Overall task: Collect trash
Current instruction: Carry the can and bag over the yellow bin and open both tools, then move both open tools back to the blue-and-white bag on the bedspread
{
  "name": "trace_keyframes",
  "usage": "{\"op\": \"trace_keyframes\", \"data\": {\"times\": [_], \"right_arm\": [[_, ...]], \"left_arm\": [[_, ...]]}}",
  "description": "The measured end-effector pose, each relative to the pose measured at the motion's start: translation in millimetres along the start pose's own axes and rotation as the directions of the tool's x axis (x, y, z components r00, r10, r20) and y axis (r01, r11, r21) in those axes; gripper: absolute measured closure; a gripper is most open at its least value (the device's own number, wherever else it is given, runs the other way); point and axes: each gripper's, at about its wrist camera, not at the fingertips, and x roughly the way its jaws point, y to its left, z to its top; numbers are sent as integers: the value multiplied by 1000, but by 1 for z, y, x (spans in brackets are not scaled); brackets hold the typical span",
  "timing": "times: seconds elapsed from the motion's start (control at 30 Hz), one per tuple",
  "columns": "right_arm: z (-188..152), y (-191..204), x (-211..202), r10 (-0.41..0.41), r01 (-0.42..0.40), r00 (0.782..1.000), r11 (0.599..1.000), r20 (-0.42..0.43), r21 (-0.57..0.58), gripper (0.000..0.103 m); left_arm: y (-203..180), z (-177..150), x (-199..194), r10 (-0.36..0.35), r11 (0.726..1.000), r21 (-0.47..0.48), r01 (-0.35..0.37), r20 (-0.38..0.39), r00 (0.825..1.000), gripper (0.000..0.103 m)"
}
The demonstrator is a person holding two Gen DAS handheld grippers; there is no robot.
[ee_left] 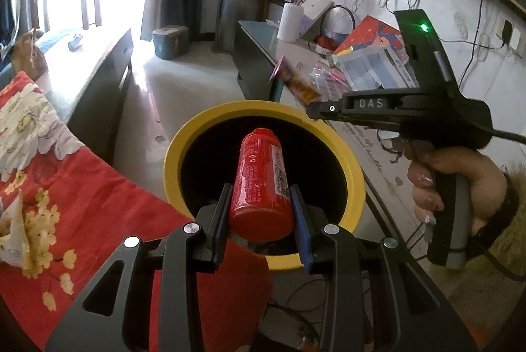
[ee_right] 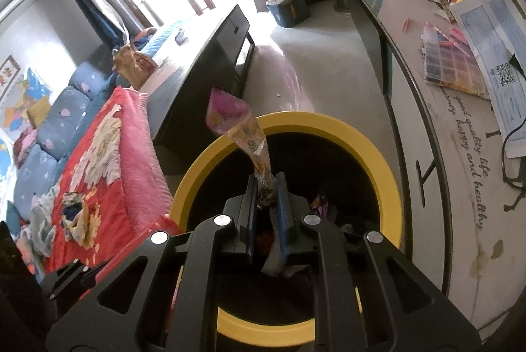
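Fingers of the left gripper (ee_left: pixel 259 197) pinch a red bottle (ee_left: pixel 261 184) at its base, held over the dark mouth of the yellow-rimmed trash bin (ee_left: pixel 171 161). Right gripper (ee_right: pixel 267 187) has its fingers nearly together, clamping a crumpled snack wrapper (ee_right: pixel 245 128) above the same bin (ee_right: pixel 388 161). Litter inside the bin is too dark to identify.

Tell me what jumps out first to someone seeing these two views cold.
The yellow-rimmed bin fills the middle of both views. The left claw grips a red bottle over its dark mouth, and the right claw pinches a crumpled snack wrapper above the same opening.
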Motion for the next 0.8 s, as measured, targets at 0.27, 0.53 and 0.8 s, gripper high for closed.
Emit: {"op": "trace_keyframes", "data": {"times": [0.27,0.53,0.8], "right_arm": [[1,1,-7,-14,14,999,1000,32,5,55],[4,20,-21,-40,47,993,997,112,-66,38],[5,37,-32,-15,34,987,992,158,-120,34]], "left_arm": [[5,4,-5,43,999,-29,-41,45,998,18],[16,0,-30,93,993,-75,-86,94,991,8],[35,-2,-58,146,982,-137,-127,135,980,7]]}}
